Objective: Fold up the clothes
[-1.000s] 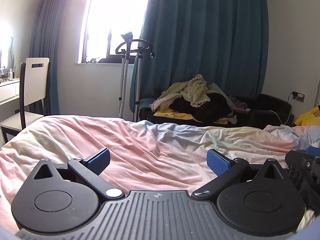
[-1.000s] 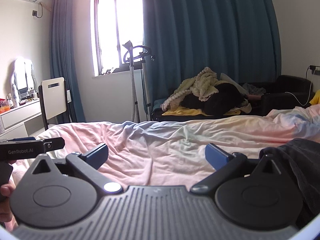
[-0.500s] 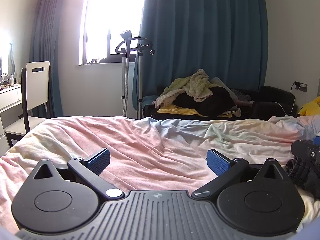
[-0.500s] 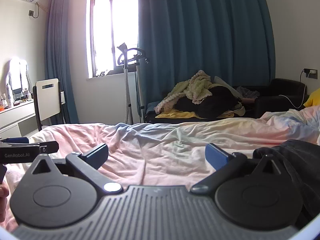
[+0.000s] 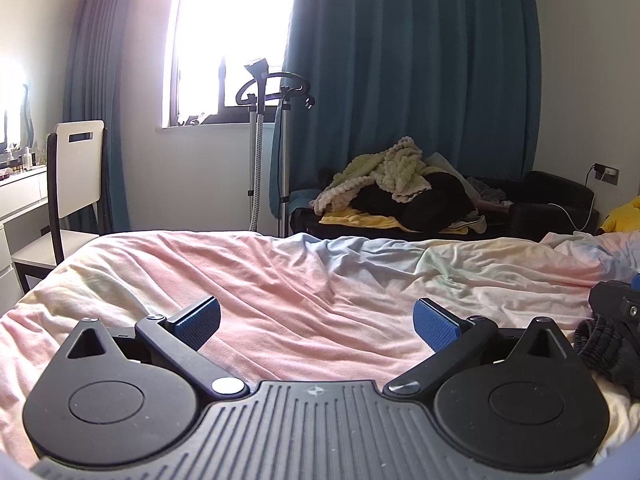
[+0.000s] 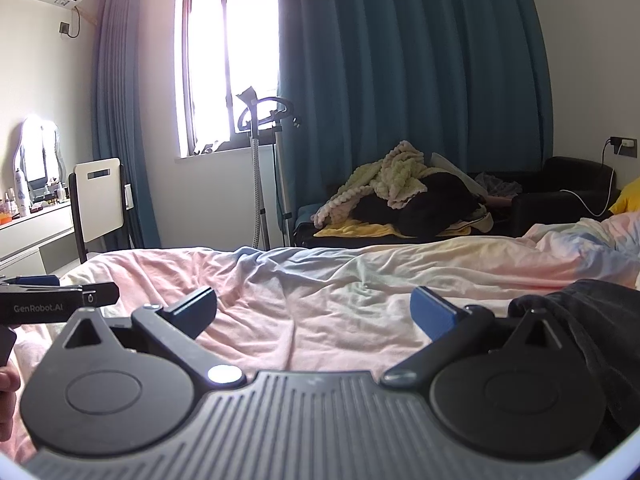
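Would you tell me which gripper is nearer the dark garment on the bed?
Right. The right gripper has the dark garment right beside its right finger; the left gripper sits farther left.

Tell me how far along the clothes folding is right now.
Barely started. No folded piece shows on the bed sheet. Nothing in hand: left claw and right claw are open over the sheet. Left to do: the dark garment lies bunched beside the right claw, unfolded.

Hovering spread wide over the rumpled pink sheet point(image 5: 304, 300), left gripper point(image 5: 316, 322) holding nothing; dark garment point(image 5: 604, 352) lying bunched at the bed's right edge.
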Demonstrator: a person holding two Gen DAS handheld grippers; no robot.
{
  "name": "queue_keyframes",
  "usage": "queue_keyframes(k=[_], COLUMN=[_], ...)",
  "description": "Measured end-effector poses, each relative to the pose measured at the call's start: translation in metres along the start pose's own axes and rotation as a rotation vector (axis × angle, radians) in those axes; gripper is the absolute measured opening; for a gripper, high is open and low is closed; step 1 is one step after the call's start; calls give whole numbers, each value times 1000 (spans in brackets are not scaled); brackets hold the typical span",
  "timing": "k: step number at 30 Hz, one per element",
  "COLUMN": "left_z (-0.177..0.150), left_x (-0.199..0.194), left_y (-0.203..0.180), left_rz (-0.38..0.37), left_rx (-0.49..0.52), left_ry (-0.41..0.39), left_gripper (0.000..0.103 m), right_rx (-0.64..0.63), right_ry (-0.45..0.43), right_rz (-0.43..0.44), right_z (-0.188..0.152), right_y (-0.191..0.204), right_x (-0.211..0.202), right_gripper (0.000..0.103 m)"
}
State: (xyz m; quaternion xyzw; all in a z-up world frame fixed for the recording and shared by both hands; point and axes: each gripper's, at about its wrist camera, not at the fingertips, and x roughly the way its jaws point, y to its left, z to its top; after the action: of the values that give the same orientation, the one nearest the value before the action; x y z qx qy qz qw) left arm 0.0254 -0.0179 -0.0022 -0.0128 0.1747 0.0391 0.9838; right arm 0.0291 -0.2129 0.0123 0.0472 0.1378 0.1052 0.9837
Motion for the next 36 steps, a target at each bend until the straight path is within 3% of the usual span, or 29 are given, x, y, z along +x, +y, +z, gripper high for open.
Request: queue_keyframes(k=[21,36], left_z=[0,2], left_x=[1,-1], left_y=[2,2], left_rz=[-13,-17], left_rx=[-8,2], left_ry=[-3,-11], left_gripper=[103,103], right_rx=[-9,-12], right_ry=[-6,7], right_rz=[-12,-7], right_z=[-2,2], right_y=[24,12], right_x=[-26,-18], right_gripper=[103,103])
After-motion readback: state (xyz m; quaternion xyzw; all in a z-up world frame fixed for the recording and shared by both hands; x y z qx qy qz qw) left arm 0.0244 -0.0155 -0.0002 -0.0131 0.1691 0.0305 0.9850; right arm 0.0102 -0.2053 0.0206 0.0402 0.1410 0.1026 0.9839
